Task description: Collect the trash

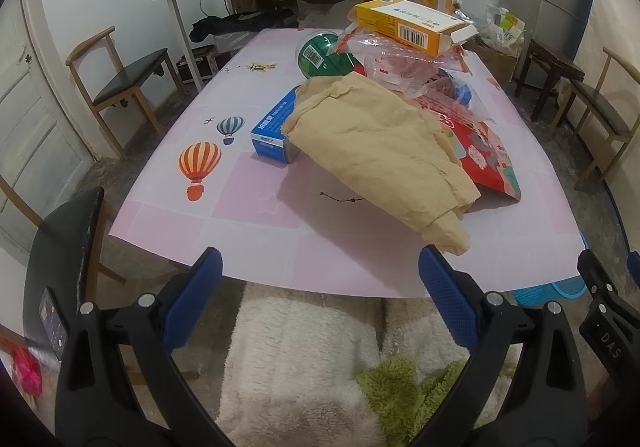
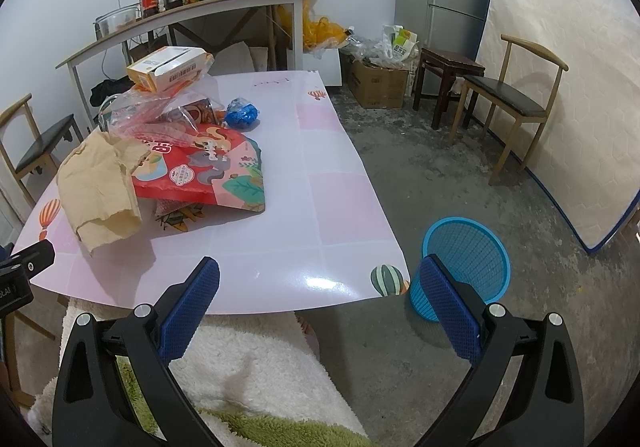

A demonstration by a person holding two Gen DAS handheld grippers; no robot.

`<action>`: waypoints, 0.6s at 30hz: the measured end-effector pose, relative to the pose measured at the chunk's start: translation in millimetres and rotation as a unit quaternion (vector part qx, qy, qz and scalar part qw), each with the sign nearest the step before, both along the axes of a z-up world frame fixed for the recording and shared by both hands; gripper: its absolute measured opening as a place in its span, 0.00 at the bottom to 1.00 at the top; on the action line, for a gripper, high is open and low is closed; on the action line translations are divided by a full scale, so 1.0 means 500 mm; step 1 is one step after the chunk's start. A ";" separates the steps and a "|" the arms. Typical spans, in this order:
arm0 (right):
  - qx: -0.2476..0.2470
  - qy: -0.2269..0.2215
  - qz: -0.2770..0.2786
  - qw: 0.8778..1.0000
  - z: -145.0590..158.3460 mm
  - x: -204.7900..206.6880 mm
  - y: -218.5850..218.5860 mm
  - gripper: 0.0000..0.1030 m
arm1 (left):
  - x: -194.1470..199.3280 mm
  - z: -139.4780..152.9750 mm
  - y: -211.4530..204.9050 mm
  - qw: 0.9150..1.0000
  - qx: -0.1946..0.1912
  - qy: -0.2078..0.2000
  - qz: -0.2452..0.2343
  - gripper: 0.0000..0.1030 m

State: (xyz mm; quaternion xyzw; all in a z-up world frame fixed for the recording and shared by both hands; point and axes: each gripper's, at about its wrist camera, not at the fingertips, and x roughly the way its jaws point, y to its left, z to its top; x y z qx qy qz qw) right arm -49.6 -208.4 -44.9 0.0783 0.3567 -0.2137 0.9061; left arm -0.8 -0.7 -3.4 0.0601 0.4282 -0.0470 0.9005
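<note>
Nothing collected yet, by the look of it: trash pile w/ brown paper [image 1: 380, 151], red bag [image 2: 200, 175], yellow box [image 1: 412, 25] sits mid-worktop [image 1: 248, 215]. Blue bin [image 2: 466, 263] on floor off the near right corner; can't see inside. Left tool [image 1: 320, 287] & right tool [image 2: 320, 287] both spread apart, empty. Stuff under the pile hidden.

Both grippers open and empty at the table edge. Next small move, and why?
Probably reach the left gripper forward to the crumpled brown paper. It lies nearest on top of the pile, unobstructed; both grippers are open and hold nothing. The blue mesh bin waits by the right gripper.
</note>
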 end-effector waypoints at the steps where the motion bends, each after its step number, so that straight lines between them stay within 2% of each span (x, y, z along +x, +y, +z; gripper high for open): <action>1: 0.000 0.000 0.000 1.000 0.000 0.000 0.000 0.95 | 0.000 0.000 0.000 1.000 0.000 0.000 0.000 0.92; 18: 0.000 0.001 0.000 1.000 0.003 0.000 0.004 0.95 | 0.003 -0.003 0.005 1.000 0.003 0.000 0.005 0.92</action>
